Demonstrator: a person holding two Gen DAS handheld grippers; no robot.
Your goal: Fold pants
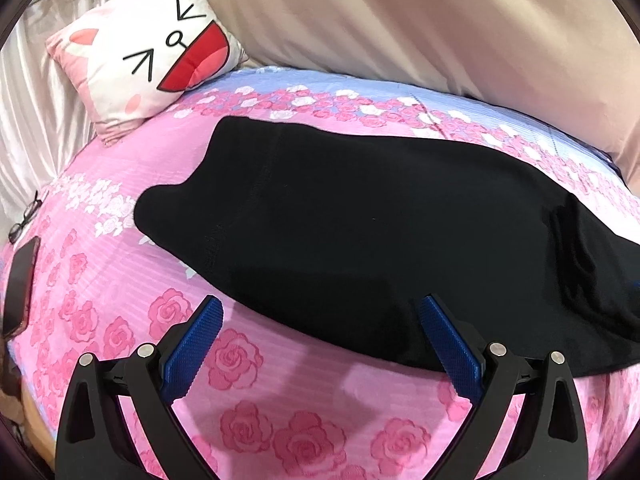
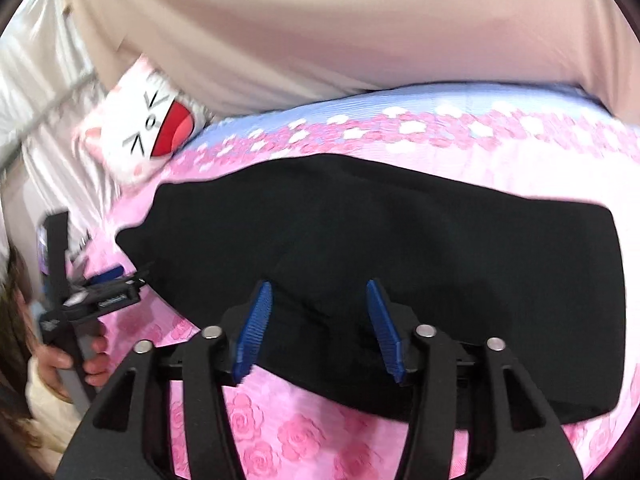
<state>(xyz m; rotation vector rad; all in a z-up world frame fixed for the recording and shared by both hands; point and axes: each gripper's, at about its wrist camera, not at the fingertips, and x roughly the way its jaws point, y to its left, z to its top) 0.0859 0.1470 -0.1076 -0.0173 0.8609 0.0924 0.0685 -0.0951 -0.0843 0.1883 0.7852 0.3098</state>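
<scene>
Pants: black, folded, flat on bed.
Left gripper: spread, empty, at near edge.
Right gripper: spread, over pants.

1. The pants are laid flat on the bed cover, stretched from left to right;
2. A cushion is placed behind the pants to the left, at the far edge of the bed cover;
3. A pair of glasses and, in front of it, a phone are found on the bed cover, far left of the pants;
4. The left gripper is held over the near edge of the pants; the right gripper is held further right over the same edge.
</scene>
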